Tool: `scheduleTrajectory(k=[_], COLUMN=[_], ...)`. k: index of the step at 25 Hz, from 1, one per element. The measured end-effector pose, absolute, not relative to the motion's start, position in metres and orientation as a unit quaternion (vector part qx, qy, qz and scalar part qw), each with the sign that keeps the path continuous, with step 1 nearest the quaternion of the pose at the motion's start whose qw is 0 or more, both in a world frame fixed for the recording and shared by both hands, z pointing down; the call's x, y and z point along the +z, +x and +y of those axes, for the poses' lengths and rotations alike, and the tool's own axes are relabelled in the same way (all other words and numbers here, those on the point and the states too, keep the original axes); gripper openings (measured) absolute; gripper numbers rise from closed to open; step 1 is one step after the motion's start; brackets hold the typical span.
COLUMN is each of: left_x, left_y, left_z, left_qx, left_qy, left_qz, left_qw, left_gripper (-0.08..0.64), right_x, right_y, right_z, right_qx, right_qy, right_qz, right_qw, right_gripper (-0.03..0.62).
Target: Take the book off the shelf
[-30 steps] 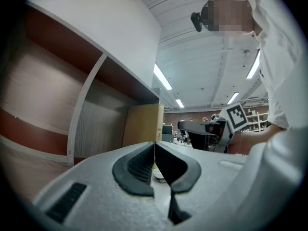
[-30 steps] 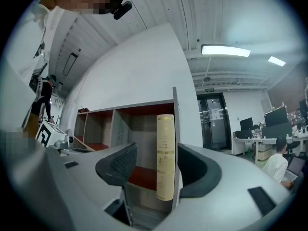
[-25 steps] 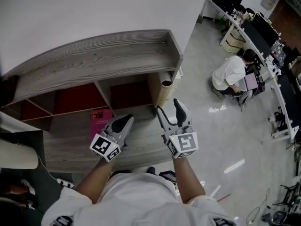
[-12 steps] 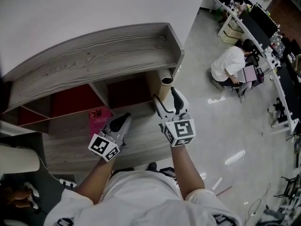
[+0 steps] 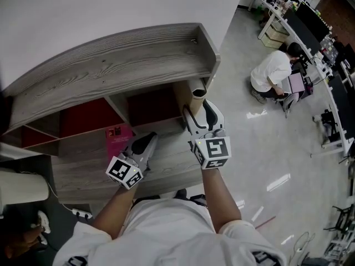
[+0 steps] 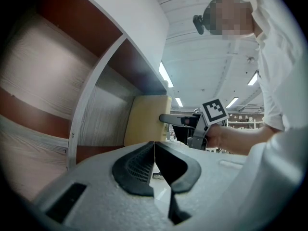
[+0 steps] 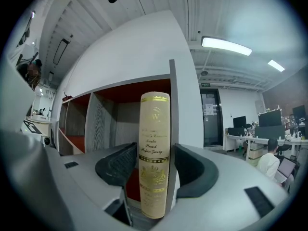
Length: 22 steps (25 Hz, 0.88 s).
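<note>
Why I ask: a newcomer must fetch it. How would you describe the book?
Find the wooden shelf against the white wall. At its right end stands the book, upright, cream with gold lettering, unlike the pink item further left.

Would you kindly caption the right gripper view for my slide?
Right gripper, jaws apart, framing an upright cream book on the shelf.

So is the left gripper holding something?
No, the left gripper has its jaws pressed together with nothing between them.
</note>
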<state>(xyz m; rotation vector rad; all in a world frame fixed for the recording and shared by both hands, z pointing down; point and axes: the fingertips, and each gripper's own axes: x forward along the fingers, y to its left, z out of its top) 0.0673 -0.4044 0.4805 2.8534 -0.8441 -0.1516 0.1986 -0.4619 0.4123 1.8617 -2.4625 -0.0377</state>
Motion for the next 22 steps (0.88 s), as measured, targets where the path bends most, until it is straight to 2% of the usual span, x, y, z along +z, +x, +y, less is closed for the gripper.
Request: scheduleTrajectory(k=[6,22], left_x=[0.484,0.4801], left_y=[0.0685,0.0591], left_z=[-0.4038,-0.3964], left_qx=[-0.052,-0.062], left_qy=[0.954,0.949], left_qz=[-0.28,-0.292], left_qw=[0.092,0.098], left_gripper=[0.017,0.017], right_x=[0.4115,0.4111], right_y=[0.1979,0.2001], right_z=[-0.4628,-0.4557], right_qx=[-0.011,0.001], right_qy=[0.603,0.605], right_qz=[-0.797,-0.796], right_qw=[0.027,0.02], right_gripper=[0.207,0.198])
